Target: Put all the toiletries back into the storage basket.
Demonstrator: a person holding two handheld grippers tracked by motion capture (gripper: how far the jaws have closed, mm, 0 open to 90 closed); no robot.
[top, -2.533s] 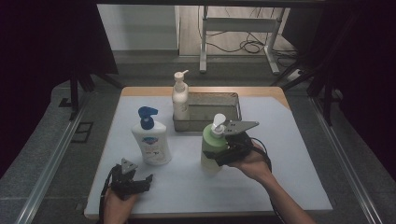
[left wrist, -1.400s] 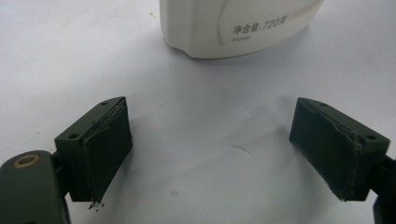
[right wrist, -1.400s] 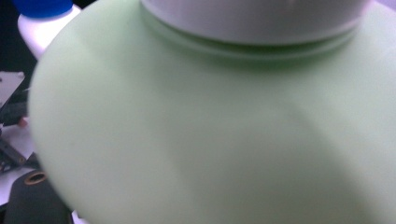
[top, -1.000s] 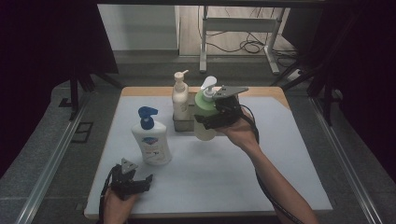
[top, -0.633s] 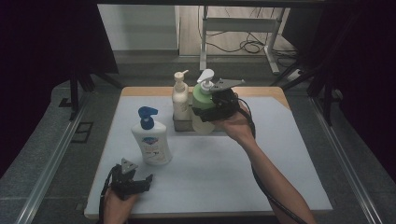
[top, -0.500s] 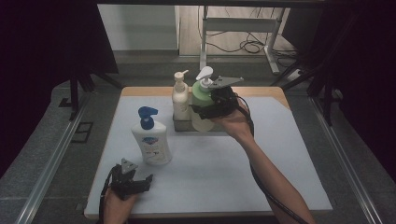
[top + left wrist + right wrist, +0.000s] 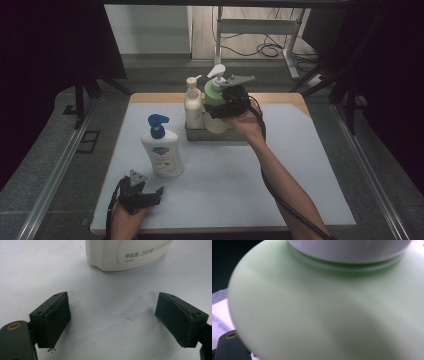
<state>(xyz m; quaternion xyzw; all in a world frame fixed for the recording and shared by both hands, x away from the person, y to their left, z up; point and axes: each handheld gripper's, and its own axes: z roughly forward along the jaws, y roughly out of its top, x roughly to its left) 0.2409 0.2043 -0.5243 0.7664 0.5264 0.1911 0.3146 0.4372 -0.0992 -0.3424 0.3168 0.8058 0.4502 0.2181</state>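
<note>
high view: the right gripper (image 7: 220, 102) holds a green pump bottle (image 7: 215, 107) over the grey tray (image 7: 197, 134) at the far middle of the tabletop (image 7: 225, 175). the bottle stands upright, its long axis vertical, white pump head on top with the spout pointing left and a little toward the far edge. its lower part sits at the tray's right half, but whether the base touches the tray floor cannot be told. the jaws are clamped around the bottle's green shoulder from the right side, set wide by its girth. in the right gripper view the green shoulder (image 7: 324, 310) and the rim of the white collar above it are blurred and very close.

just left of it, a cream pump bottle (image 7: 193, 105) stands upright in the tray, spout pointing right toward the green one; the two are side by side, very near.

a white bottle with a blue pump (image 7: 161, 150) stands upright on the tabletop, nearer the person and left of the tray.

the left gripper (image 7: 142, 197) rests low at the near left edge. in the left gripper view its jaws are spread wide with nothing between them, pointing at the base of the white bottle (image 7: 125, 255).
</note>
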